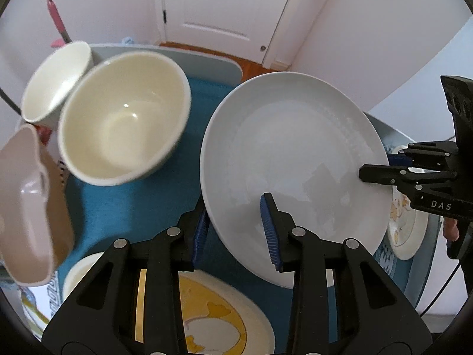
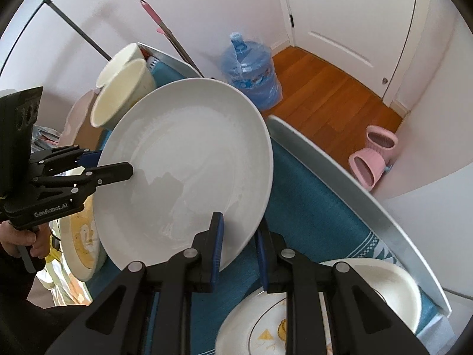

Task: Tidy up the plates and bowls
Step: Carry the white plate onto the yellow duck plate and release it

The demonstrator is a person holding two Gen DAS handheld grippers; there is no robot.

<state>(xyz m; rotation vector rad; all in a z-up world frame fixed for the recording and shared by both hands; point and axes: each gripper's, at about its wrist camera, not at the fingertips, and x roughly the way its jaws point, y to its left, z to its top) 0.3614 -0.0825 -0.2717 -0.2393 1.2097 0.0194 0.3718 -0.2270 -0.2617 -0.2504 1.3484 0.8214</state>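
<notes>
Yellow-patterned plate (image 1: 218,310) half behind left claw (image 1: 236,230)

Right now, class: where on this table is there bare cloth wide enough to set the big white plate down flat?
The widest bare teal cloth lies between the cream bowl and the white plate. Another strip runs beside the table's grey rim. The near edge is crowded with a yellow-patterned plate and other dishes.

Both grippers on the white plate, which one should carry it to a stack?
Probably the left gripper: it clamps the white plate rim right above the yellow-patterned plate. The right gripper also grips the rim, so either could.
</notes>
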